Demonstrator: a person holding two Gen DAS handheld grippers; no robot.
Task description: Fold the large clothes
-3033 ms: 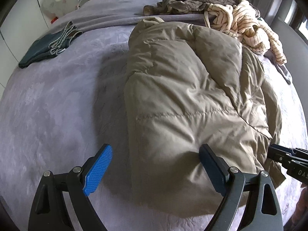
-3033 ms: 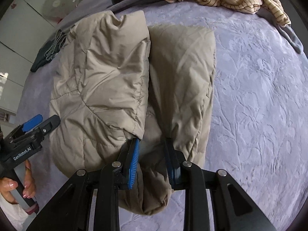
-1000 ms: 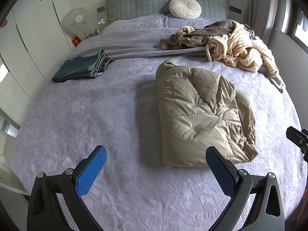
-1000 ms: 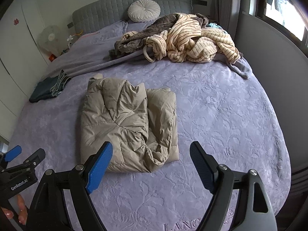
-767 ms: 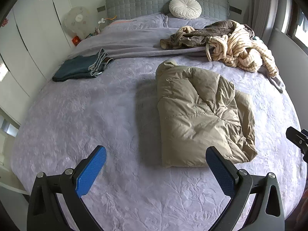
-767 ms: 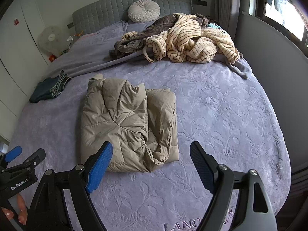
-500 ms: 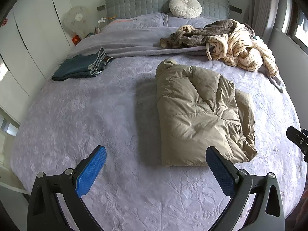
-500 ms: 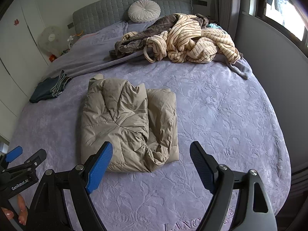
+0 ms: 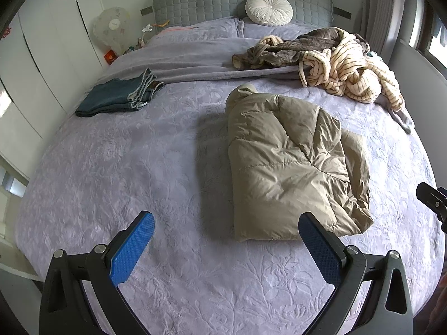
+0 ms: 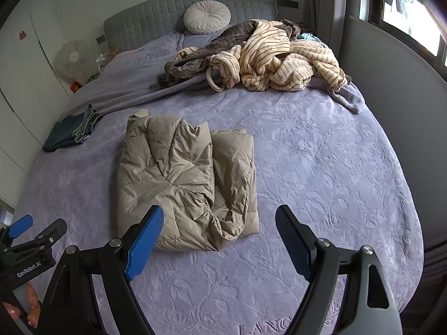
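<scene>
A beige padded jacket (image 9: 290, 162) (image 10: 184, 181) lies folded into a thick rectangle in the middle of the lilac bedspread (image 9: 125, 167) (image 10: 321, 173). My left gripper (image 9: 226, 240) hangs open above the near part of the bed, short of the jacket's near edge, with nothing between its blue pads. My right gripper (image 10: 218, 234) is also open and empty, held back from the jacket's near right corner. In the right wrist view the left gripper (image 10: 19, 234) shows at the lower left, with fingers of the person's hand (image 10: 30, 307) below it.
Folded blue jeans (image 9: 120, 95) (image 10: 69, 131) lie at the left side of the bed. A heap of striped cream and brown robes (image 9: 335, 61) (image 10: 265, 58) sits at the far right. A round cushion (image 9: 269, 8) leans on the grey headboard. White wardrobes stand left, a wall and window right.
Three seconds ago the right gripper's jaws were narrow on the jacket's near edge; since then both grippers have let go and pulled back. Over the last second nothing has moved.
</scene>
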